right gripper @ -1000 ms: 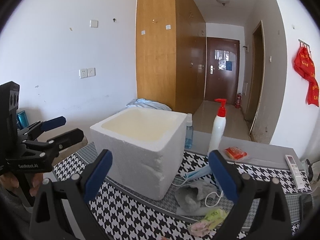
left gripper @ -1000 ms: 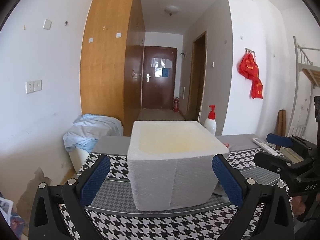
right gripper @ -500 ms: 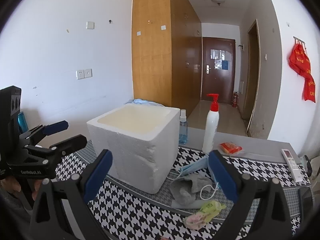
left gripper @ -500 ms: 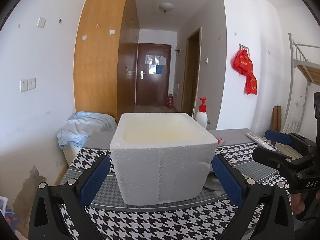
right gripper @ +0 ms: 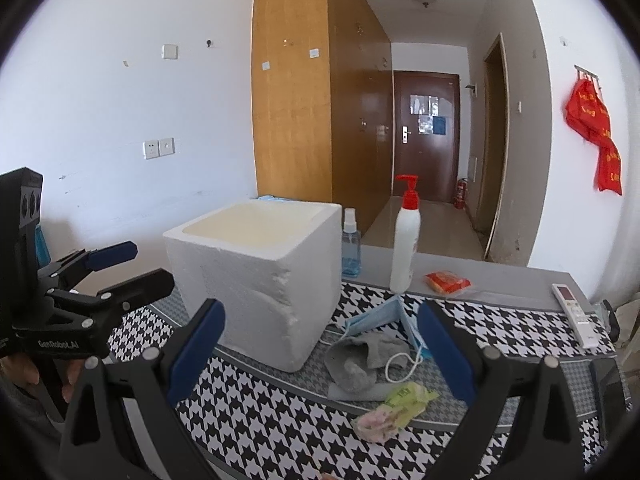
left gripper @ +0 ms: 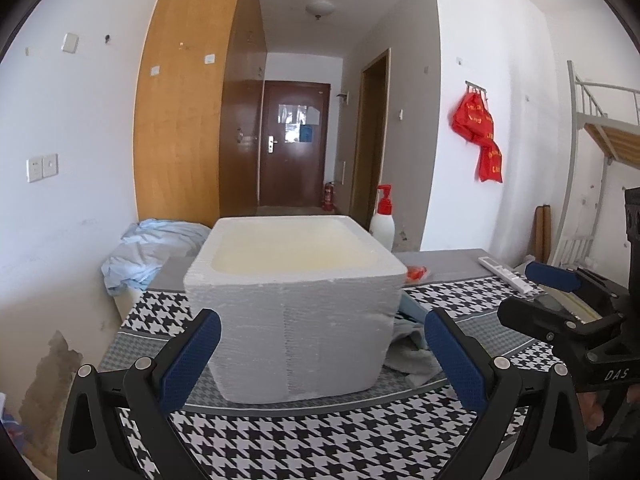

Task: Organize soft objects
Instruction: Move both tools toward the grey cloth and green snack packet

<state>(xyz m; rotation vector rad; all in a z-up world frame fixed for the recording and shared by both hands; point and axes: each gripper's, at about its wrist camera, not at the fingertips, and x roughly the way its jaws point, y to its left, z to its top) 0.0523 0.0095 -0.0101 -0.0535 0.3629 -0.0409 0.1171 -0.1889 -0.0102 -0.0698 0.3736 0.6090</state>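
Desk: grey top [right gripper: 500,280], with a black-and-white houndstooth cloth [right gripper: 280,420] over its near part.
Centre: open white foam box [right gripper: 256,276].
Box's 12 o'clock: blue spray bottle [right gripper: 351,248], red-capped pump bottle [right gripper: 405,246], orange packet [right gripper: 447,282].
Box's 4 o'clock: blue face mask [right gripper: 380,318], grey sock [right gripper: 360,356], yellow-pink wrapper [right gripper: 394,406].
3 o'clock edge: white remote [right gripper: 576,314].

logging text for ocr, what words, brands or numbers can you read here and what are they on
"DAS" in white on the right tool, seen from the left wrist view.
"GenRobot.AI" in white on the left tool, seen from the right wrist view.
Red bags on the wall hook: yellow print, too blurred to read.
Remote control: display and buttons too small to read.
Green wrapper and orange packet: print unreadable.
Papers on the far door: unreadable.
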